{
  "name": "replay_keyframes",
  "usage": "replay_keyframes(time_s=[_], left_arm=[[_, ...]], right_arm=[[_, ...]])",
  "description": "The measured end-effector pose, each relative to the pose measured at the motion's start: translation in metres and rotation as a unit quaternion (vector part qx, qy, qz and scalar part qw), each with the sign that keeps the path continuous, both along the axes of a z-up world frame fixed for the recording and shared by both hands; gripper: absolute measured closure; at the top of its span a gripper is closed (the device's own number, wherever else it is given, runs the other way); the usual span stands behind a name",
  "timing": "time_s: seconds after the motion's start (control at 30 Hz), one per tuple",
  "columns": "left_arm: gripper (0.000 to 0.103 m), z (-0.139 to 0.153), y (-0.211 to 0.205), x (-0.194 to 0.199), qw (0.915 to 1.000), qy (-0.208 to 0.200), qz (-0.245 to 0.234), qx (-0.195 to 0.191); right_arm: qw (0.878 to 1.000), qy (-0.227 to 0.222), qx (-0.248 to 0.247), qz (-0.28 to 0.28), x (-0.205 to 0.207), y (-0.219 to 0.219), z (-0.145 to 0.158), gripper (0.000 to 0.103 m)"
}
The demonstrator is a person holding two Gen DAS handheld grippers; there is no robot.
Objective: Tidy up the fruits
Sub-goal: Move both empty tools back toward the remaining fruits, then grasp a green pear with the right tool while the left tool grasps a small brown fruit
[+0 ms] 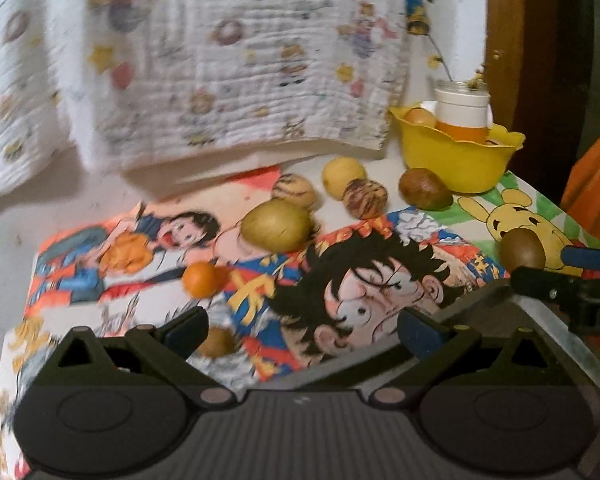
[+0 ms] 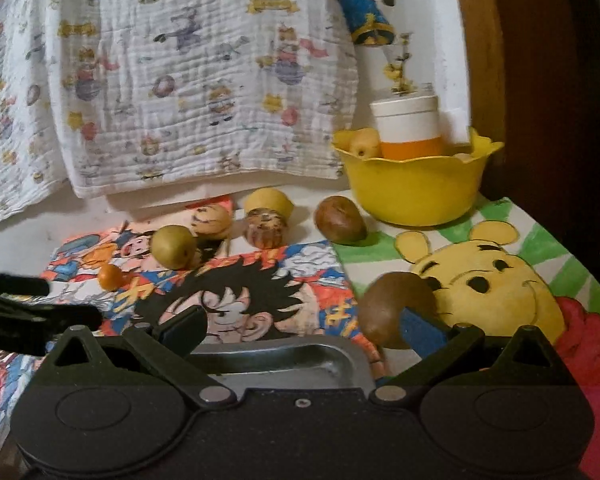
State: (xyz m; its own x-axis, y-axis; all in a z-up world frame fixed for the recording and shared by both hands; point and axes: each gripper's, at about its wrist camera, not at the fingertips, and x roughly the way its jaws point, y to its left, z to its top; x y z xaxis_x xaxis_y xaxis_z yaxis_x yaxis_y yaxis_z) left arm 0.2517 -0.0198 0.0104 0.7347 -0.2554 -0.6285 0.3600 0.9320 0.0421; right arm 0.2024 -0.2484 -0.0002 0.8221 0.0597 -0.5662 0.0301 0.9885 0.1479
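Note:
Several fruits lie on the cartoon-print mats. A green-yellow fruit and a small orange one sit ahead of my left gripper, which is open and holds nothing. A small brown fruit lies by its left finger. My right gripper is open too, and a brown fruit rests on the mat against its right finger. Two striped fruits, a yellow one and another brown one lie near the yellow bowl. A grey metal tray sits under the right gripper.
The bowl holds a white and orange jar and a pale fruit. A printed white cloth hangs behind the table. A wooden post stands at the right. The left gripper's body shows at the left edge.

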Motion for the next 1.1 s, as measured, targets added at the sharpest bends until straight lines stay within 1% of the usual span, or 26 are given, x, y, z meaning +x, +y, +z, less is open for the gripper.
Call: replay_keyframes(time_s=[0.13,0.23,0.37,0.53,0.7,0.83,0.9,0.97,1.1], left_arm=[[0.001,0.002,-0.003,0.006,0.9999,-0.007,-0.007,0.002],[0.001,0.001,0.007,0.010,1.0000,-0.003,0.004,-0.004],[0.001,-0.006,0.028,0.016,0.9996,0.008,0.026,-0.007],[0.001,-0.016,0.047,0.025,0.9987,0.023,0.044,-0.010],[0.001,-0.026,0.055,0.032,0.9983,0.034,0.045,-0.013],[0.002,-0.034,0.056,0.037,0.9982,0.040,0.039,-0.020],[0.004,-0.037,0.056,0.039,0.9981,0.043,0.036,-0.027],[0.007,-0.038,0.056,0.040,0.9980,0.044,0.032,-0.032],[0.014,-0.040,0.057,0.043,0.9975,0.046,0.033,-0.042]], right_arm=[[0.999,-0.008,-0.021,0.048,0.008,0.012,0.006,0.001],[0.996,-0.008,-0.028,0.087,0.025,0.020,0.013,0.001],[0.991,0.006,-0.023,0.133,0.057,0.027,0.021,0.001],[0.980,0.024,-0.015,0.195,0.103,0.050,0.022,0.001],[0.967,0.036,-0.026,0.251,0.135,0.081,0.009,0.001],[0.961,0.061,-0.023,0.270,0.164,0.098,-0.007,0.003],[0.961,0.071,-0.023,0.268,0.176,0.104,-0.015,0.006],[0.961,0.078,-0.025,0.263,0.186,0.107,-0.023,0.012],[0.962,0.083,-0.025,0.257,0.199,0.114,-0.035,0.016]])
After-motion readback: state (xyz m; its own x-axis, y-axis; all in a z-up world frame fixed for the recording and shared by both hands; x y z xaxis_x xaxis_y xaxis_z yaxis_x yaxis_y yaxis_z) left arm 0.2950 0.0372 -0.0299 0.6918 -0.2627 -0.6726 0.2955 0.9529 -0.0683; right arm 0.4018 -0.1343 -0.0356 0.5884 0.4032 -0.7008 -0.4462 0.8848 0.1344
